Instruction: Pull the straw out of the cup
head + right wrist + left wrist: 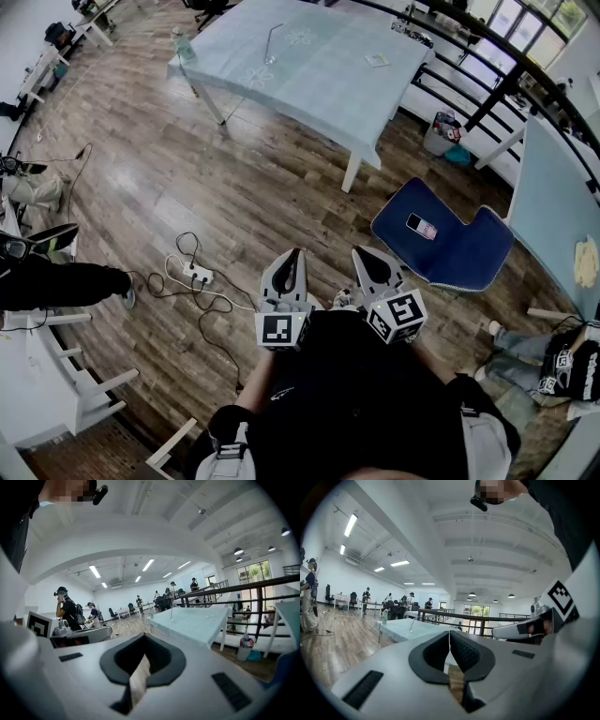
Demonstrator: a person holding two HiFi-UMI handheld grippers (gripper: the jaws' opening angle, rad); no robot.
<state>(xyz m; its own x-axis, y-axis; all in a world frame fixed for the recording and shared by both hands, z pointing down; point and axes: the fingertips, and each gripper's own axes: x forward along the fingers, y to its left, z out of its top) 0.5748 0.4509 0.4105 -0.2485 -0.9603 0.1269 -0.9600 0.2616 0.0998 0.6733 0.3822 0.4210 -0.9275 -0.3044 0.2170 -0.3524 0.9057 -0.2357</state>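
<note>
A table (319, 84) draped in pale blue cloth stood on the wooden floor (141, 169), a bottle (180, 44) at its corner. A phone (422, 226) lay on a blue seat (469, 253); a white power strip (197, 273) lay among cables.

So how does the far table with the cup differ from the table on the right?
The far table shows nearly whole; the right table is cut off by the picture's edge. The far table bears the cup with its straw, plus a bottle; the right table shows only a pale round thing. Both have pale blue-green tops.
</note>
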